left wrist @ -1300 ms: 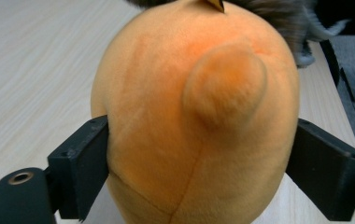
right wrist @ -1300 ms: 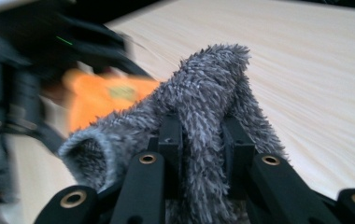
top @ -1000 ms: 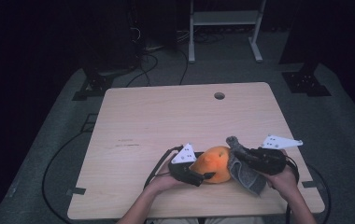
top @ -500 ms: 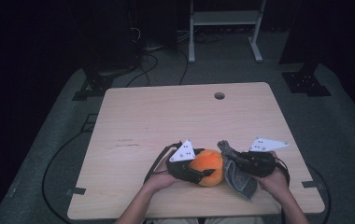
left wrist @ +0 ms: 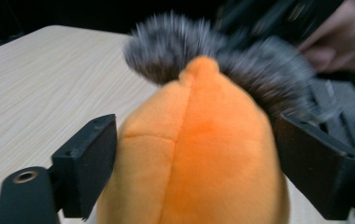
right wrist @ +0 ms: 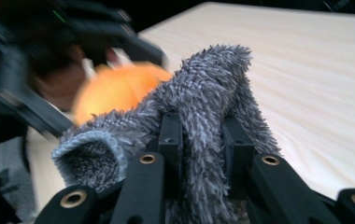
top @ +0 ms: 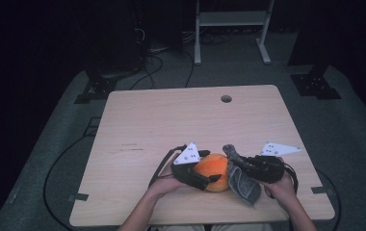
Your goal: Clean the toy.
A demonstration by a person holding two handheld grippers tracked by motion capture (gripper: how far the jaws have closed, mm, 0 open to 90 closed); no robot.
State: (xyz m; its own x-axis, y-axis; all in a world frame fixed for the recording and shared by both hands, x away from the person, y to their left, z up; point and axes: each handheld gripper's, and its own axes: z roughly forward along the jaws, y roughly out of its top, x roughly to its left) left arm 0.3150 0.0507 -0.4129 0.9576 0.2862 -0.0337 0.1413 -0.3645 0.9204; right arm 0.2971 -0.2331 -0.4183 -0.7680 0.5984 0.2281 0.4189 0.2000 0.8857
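While the pale wooden worktop (top: 171, 125) is bare across its far half, the work is gathered at its near edge. An orange plush toy (top: 213, 171) is rested there, between the two tools. It is straddled by the left gripper (left wrist: 195, 158), whose jaws have just been opening and now stand apart on either side of it, the pads apparently clear of the plush. A grey fuzzy cloth (right wrist: 203, 116) is draped against the toy's right side, presumably to wipe or wrap it. The right gripper (right wrist: 202, 140) is clamped tightly on a fold of that cloth.
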